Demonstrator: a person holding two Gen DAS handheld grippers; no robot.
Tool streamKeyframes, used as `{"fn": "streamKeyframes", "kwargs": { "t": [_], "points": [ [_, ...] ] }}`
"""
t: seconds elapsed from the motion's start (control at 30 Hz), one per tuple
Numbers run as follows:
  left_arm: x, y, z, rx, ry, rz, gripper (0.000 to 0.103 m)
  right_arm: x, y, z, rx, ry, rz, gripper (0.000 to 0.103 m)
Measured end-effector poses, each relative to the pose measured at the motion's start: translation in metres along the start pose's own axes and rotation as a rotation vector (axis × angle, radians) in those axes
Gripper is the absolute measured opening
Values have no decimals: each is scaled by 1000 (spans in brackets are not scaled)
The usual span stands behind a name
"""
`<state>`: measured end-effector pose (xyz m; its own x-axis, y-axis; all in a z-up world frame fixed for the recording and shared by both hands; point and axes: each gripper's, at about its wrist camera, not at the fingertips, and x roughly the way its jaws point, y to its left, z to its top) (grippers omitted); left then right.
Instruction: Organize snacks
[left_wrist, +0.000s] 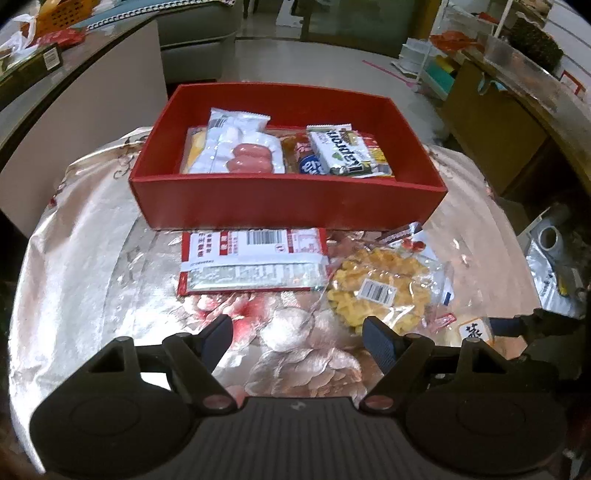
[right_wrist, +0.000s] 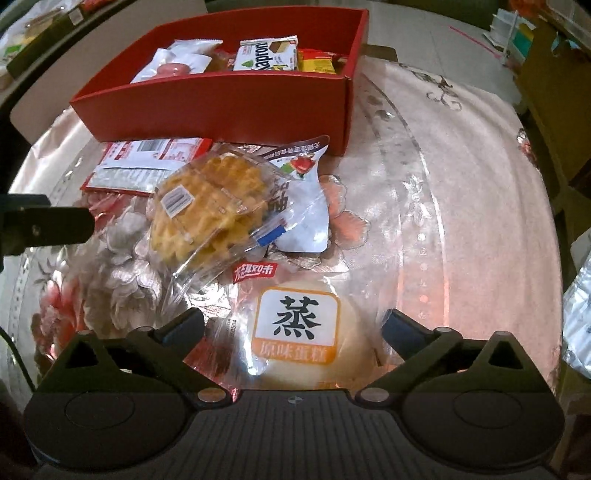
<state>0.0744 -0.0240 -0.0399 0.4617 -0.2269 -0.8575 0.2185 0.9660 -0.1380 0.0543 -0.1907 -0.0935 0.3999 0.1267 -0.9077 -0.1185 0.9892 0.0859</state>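
Note:
A red box (left_wrist: 258, 206) (right_wrist: 221, 107) on the table holds several snack packs, among them a sausage pack (left_wrist: 243, 155) and a wafer bar (left_wrist: 340, 149). In front of it lie a red-and-white packet (left_wrist: 251, 258) (right_wrist: 140, 162), a clear bag of yellow waffles (left_wrist: 380, 288) (right_wrist: 207, 206) and a steamed cake pack (right_wrist: 299, 332) (left_wrist: 474, 330). My left gripper (left_wrist: 297, 330) is open and empty, low over the cloth near the waffles. My right gripper (right_wrist: 295, 328) is open, its fingers on either side of the cake pack.
The round table wears a shiny floral cloth (left_wrist: 92, 240) (right_wrist: 443, 184). My right gripper shows in the left wrist view (left_wrist: 535, 321), and my left one in the right wrist view (right_wrist: 44, 225). Cupboards (left_wrist: 491, 122), a sofa and clutter stand around.

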Motion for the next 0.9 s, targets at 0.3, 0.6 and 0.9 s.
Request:
{"fn": "streamKeyframes", "kwargs": {
  "t": [0.3, 0.6, 0.9],
  "points": [
    [32, -23, 28, -121, 28, -130, 73, -3, 5, -11, -98, -20, -19, 101],
    [67, -40, 33, -120, 60, -81, 92, -22, -18, -26, -62, -25, 28, 90],
    [80, -48, 26, -90, 65, -92, 97, -27, -31, -31, -11, -31, 33, 89]
  ]
}}
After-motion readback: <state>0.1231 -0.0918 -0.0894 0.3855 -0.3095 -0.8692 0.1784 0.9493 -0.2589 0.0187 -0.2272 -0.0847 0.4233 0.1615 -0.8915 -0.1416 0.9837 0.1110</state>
